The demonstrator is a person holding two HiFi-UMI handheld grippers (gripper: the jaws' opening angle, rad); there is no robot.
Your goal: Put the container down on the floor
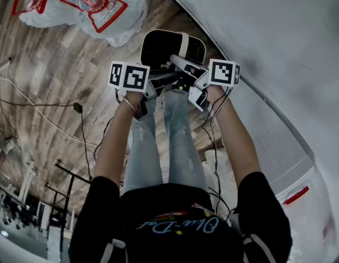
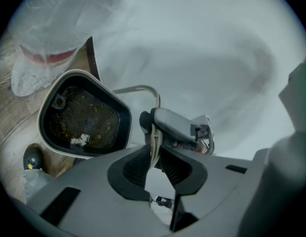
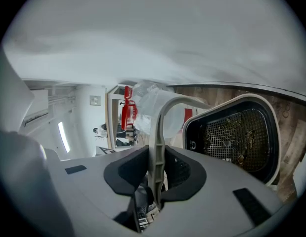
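**Both claws clamp the container's handle**

The left claw (image 2: 155,164) is closed on the thin white handle (image 2: 153,144) of the container (image 2: 83,117). The right claw (image 3: 156,174) grips that same handle. The container, white-rimmed with dark mesh inside, sits just beyond both claws, its open side turned towards them. The wood floor (image 1: 54,75) lies under the container; whether they touch cannot be told. Plastic bags (image 1: 103,7) lie on the floor beyond the container
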